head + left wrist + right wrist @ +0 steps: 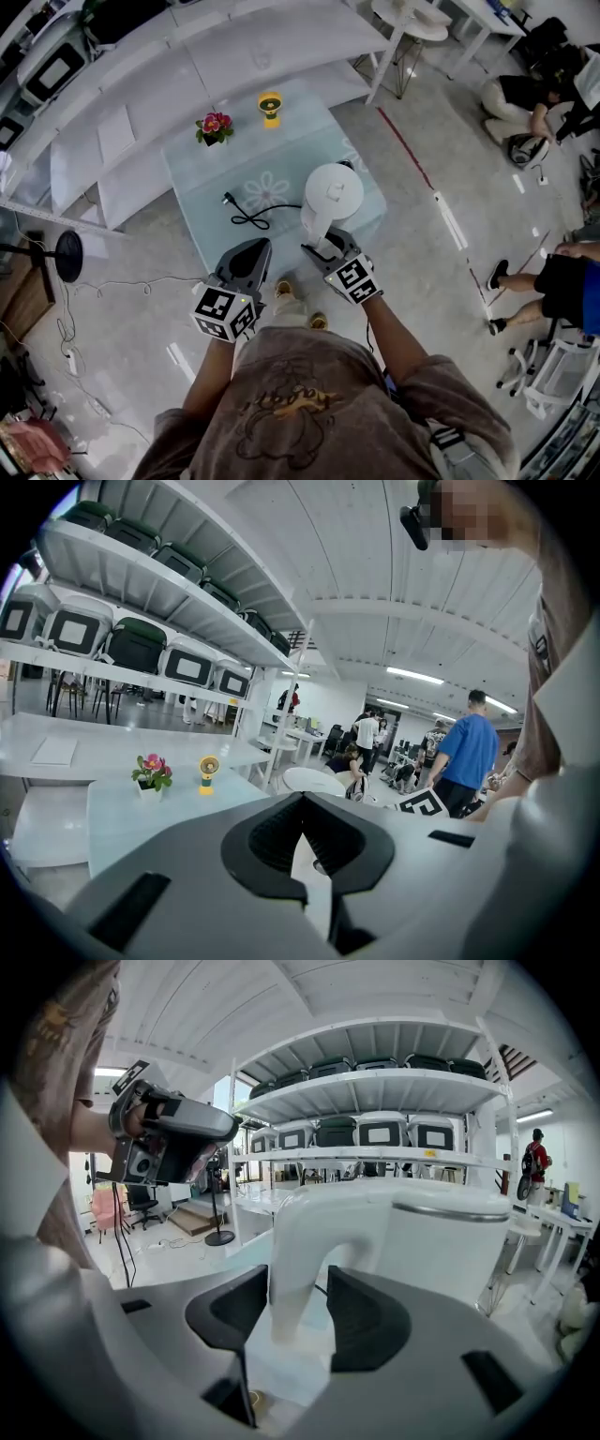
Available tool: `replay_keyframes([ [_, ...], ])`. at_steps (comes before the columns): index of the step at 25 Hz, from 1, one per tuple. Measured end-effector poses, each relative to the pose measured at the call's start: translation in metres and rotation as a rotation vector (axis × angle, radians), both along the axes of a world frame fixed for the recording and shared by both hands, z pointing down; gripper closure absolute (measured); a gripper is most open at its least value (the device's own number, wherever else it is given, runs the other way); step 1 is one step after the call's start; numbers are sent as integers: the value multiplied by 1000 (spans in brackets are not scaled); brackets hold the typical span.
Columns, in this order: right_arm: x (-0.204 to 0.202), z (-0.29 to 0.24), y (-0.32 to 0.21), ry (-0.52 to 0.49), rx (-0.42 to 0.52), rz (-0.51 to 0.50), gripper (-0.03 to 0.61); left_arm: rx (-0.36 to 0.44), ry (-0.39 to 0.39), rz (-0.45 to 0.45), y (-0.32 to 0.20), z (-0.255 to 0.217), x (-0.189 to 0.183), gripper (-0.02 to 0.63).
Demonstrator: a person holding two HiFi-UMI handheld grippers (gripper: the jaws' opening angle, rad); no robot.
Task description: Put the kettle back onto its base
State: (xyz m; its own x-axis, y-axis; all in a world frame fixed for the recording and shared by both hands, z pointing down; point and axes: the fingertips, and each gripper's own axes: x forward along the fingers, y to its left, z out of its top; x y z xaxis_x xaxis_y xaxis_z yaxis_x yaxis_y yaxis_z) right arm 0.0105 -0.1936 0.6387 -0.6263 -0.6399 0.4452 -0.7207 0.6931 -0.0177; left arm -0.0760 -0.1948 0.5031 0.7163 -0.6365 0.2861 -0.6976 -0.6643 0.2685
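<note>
Near front edge of table [202,169] | kettle [333,195] upright | right tool [296,1305] open astride its handle [300,1241] | left tool [305,844] closed, empty

A pale, glassy counter [197,173] marked with a flower pattern is seen standing on a light grey floor [131,328]. At its far edge a potted flower [215,127] is set to the left, with a small yellow fan [270,107] near it on the right. A black cord [251,215] is looped near the middle. A white kettle [332,199] is stood at the near right corner.
</note>
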Motion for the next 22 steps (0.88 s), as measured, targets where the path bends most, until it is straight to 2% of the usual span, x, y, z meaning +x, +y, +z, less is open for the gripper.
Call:
replay_keyframes([
  [22, 61, -71, 17, -65, 35, 212, 336, 29, 37, 251, -38, -24, 72, 592],
])
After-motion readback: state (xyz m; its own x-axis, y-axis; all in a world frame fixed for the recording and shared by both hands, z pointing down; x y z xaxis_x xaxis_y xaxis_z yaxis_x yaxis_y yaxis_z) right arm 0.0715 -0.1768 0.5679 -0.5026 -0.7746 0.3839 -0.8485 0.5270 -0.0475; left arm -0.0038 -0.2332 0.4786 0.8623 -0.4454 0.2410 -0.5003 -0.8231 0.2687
